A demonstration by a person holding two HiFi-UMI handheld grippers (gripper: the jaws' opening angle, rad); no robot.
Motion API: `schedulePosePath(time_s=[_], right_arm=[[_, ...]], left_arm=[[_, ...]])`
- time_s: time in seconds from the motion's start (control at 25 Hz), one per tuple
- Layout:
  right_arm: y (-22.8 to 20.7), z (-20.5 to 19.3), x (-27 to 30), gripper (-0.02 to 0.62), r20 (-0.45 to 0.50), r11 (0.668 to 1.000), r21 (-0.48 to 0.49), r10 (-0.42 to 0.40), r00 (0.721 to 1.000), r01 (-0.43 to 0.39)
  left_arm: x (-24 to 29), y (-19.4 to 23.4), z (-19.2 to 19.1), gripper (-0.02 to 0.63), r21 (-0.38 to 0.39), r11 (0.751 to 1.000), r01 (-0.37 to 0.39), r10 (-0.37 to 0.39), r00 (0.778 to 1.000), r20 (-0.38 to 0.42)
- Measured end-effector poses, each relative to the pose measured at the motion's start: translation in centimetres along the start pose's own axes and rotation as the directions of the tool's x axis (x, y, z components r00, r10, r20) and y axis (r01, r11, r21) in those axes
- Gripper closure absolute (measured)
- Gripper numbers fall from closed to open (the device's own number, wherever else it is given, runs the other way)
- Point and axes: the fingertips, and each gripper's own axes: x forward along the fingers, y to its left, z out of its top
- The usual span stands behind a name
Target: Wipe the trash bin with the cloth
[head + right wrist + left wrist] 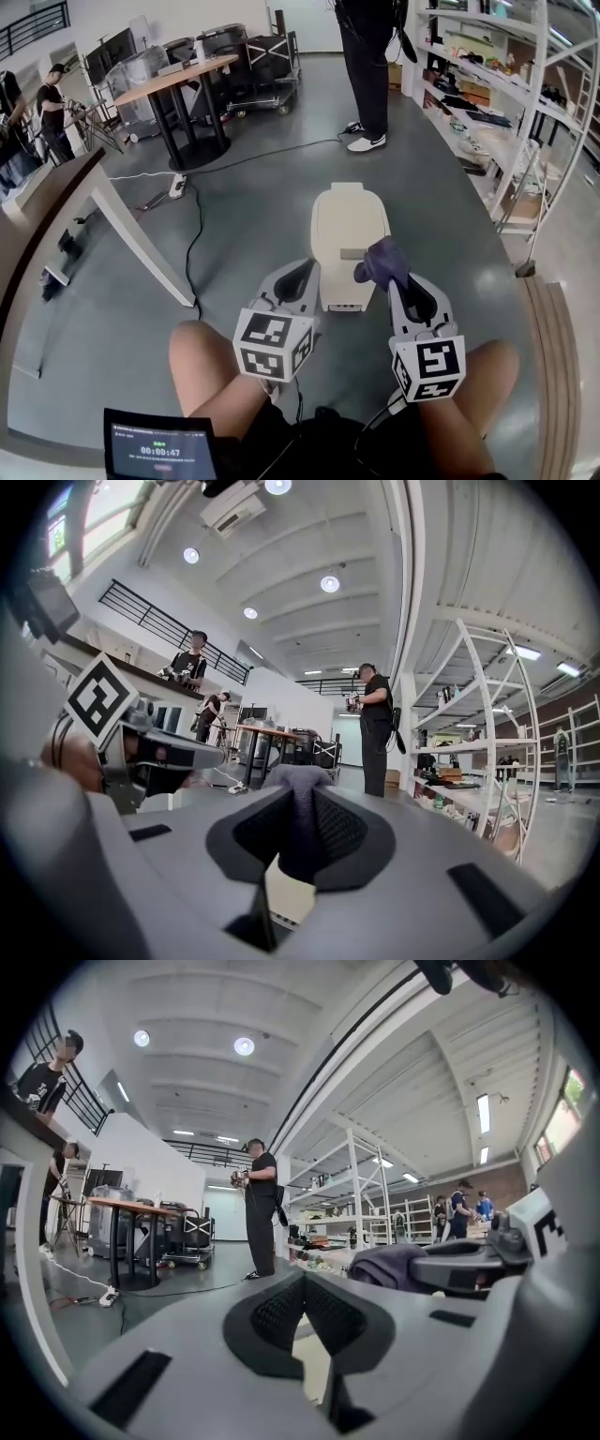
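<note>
Grey concrete floor [262,202] with a black cable [191,239] trailing from a white power strip [176,186]. Round wooden table [178,75] far left, person in black [366,66] beside white shelving [487,103].

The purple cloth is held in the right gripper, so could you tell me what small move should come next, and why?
Probably lower the right gripper a little so the purple cloth presses onto the lid of the trash bin. Its jaws are clamped on the cloth, which sits at the lid's near right edge; contact cannot be confirmed. The left gripper is shut and empty.
</note>
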Motion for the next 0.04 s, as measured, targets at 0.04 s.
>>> schedulePosePath(time_s=[0.04], right_arm=[[-0.08,-0.14,-0.02,0.527,-0.002,1.0,0.001,-0.002,1.0,0.002]], left_arm=[[0.04,-0.01,-0.06,0.604,0.001,1.0,0.001,-0.001,1.0,-0.001]])
